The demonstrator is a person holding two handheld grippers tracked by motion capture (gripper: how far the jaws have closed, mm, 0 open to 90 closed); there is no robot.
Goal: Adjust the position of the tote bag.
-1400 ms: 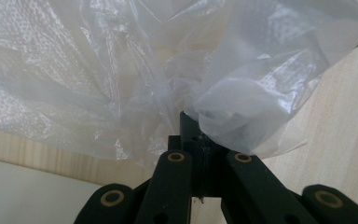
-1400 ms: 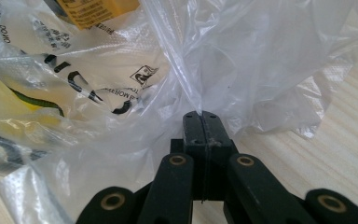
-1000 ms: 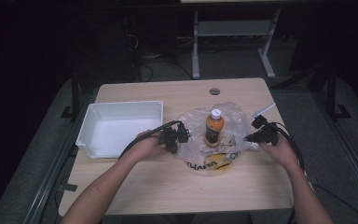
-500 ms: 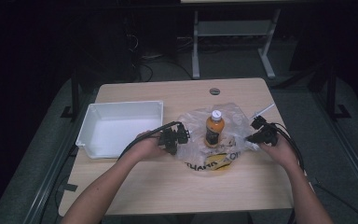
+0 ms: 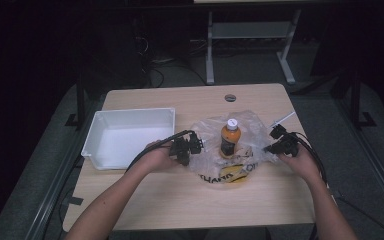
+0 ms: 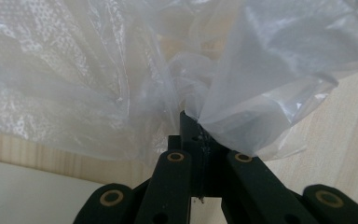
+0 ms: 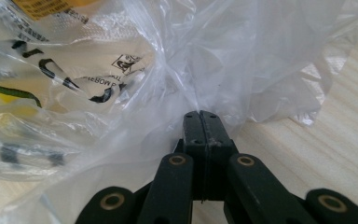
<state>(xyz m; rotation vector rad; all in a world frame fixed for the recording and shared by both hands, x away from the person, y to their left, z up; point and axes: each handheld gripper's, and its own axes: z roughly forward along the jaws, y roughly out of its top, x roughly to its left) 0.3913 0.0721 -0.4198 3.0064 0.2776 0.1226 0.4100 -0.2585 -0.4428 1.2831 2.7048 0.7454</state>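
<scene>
While both pairs of tongs, the left gripper [image 5: 196, 145] and the right gripper [image 5: 271, 144], were clamped on opposite edges of the plastic bag [image 5: 207, 140] around the upright bottle [image 5: 229, 138] mid-table, the bag-opening step seemingly called for pulling apart gently.

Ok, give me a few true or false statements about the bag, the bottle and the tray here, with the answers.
1. The bottle stands upright inside the bag. True.
2. The tray holds the bottle. False: nothing lies in it.
3. Both grippers pinch the bag, the left gripper and the right gripper. True.
4. The tray is right of the bag. False: it is on the left.
5. The bottle has a black cap. False: it is white.
</scene>
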